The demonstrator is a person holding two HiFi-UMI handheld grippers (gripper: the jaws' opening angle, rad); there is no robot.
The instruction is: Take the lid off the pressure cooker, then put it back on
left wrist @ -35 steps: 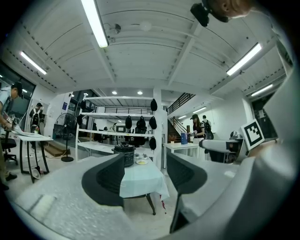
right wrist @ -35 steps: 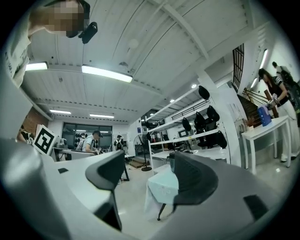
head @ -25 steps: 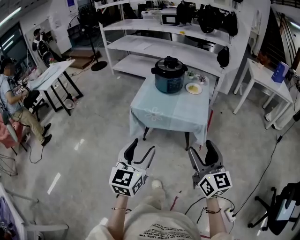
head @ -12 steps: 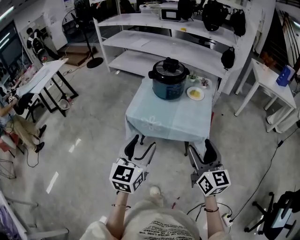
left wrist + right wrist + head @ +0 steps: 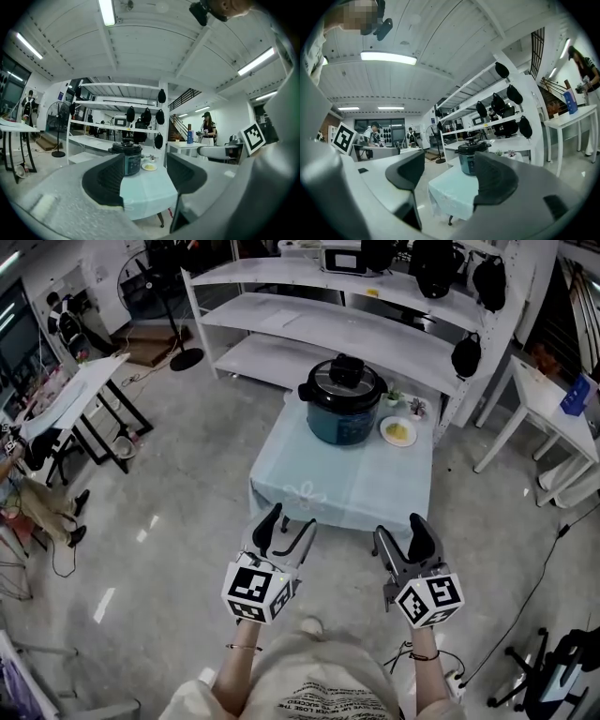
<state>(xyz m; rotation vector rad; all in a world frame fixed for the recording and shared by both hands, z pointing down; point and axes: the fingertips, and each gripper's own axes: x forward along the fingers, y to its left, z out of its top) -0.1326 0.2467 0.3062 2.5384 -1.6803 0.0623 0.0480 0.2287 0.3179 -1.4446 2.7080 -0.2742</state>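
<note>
the cloth-covered table [image 5: 347,486] bears the pressure cooker [image 5: 339,418] at its far end, lid [image 5: 343,379] on. left gripper [image 5: 289,521] and right gripper [image 5: 398,529] gape wide (both empty), well short; approach level, aiming at the lid's knob.

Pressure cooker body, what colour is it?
The pressure cooker body is dark teal-blue, its lid black; head view shows it best.
</note>
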